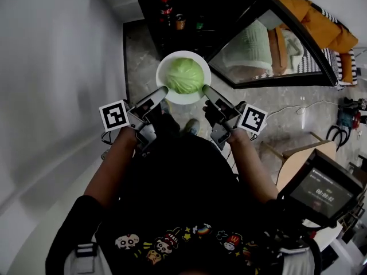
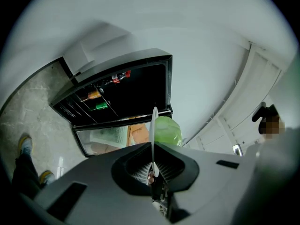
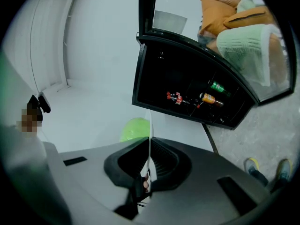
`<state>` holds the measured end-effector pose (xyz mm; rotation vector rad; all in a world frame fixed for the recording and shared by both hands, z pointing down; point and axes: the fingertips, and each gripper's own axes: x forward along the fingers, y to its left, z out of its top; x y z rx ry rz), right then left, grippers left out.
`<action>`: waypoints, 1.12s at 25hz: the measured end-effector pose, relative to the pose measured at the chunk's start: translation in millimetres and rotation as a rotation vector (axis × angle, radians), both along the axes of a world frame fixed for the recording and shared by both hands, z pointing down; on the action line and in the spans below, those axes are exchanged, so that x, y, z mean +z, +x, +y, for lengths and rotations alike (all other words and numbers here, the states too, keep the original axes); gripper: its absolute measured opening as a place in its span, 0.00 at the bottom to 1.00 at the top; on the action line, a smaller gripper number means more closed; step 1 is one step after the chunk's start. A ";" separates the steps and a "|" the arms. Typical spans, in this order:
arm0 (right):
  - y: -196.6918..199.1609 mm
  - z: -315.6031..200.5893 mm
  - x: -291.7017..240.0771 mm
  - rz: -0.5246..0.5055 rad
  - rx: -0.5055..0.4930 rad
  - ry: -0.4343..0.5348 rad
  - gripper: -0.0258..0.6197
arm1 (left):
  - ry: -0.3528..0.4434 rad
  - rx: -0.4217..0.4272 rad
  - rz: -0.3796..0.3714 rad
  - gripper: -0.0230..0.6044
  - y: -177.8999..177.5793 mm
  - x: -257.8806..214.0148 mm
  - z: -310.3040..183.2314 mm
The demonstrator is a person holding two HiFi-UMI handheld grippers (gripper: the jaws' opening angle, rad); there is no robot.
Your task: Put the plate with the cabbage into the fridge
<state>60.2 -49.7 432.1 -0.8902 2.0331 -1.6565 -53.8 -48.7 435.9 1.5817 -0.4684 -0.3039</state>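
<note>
We pinch the plate (image 1: pixel 183 54) rim, left gripper (image 1: pixel 162 94) at 8 o'clock and right gripper (image 1: pixel 206 90) at 4, so the cabbage (image 1: pixel 184 75) rides level.

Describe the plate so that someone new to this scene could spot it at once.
Find the black fridge with its glass door swung open. Just before it, clamped at its rim by the left hand-held gripper and the right hand-held gripper, is a round white plate. It alone carries a pale green cabbage; the fridge shelves hold only small bottles.
</note>
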 end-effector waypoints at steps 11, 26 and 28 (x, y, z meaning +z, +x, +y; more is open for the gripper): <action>7.8 1.3 1.0 -0.007 0.078 -0.032 0.07 | -0.012 0.064 -0.016 0.06 7.1 -2.4 -7.0; 9.3 2.3 2.8 -0.013 0.099 -0.039 0.07 | -0.047 0.087 -0.029 0.06 8.7 0.6 -7.1; 7.9 2.0 2.4 -0.013 0.088 -0.035 0.07 | -0.038 0.079 -0.030 0.06 7.1 0.3 -6.6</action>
